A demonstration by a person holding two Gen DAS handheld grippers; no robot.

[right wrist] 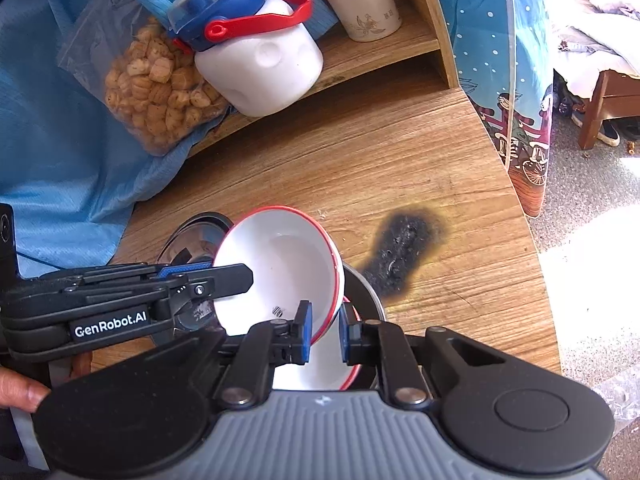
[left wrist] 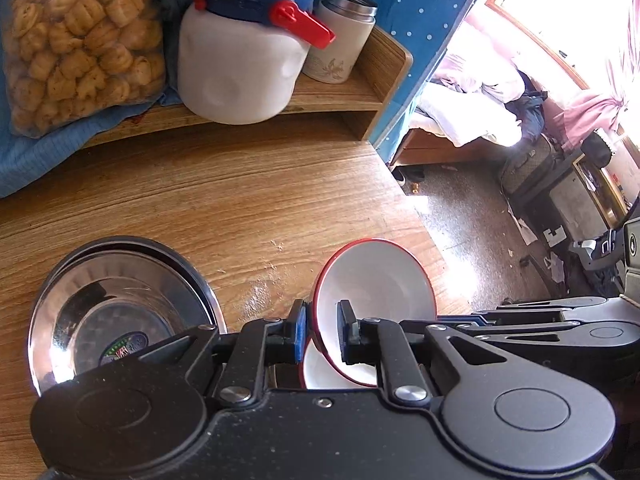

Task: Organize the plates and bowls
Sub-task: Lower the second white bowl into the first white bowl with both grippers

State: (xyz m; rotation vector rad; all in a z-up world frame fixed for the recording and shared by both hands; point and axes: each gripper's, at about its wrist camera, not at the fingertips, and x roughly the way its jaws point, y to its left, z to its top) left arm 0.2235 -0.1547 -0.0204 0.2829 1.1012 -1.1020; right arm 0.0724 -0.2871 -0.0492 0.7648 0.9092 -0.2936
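On the table: two grippers are meeting at one tilted bowl, over a second bowl.
Left gripper: its blue pads are pinching the tilted bowl's red rim, one pad outside the wall, one inside.
Right gripper: its jaws are easing apart, the rims of both bowls sitting between the pads; whether the pads are pressing on either cannot be told.
Tilted bowl: white with a red edge, it is leaning with its opening facing the cameras, resting above the lower bowl.
Lower bowl: white, red-rimmed, it is lying under the tilted one, mostly hidden by the grippers.
Steel plate: it is sitting on the wood just left of the bowls.
Burn mark: a black scorch is showing on the wood right of the bowls.
Shelf: it is carrying a white jug, a flask and a bag of snacks.
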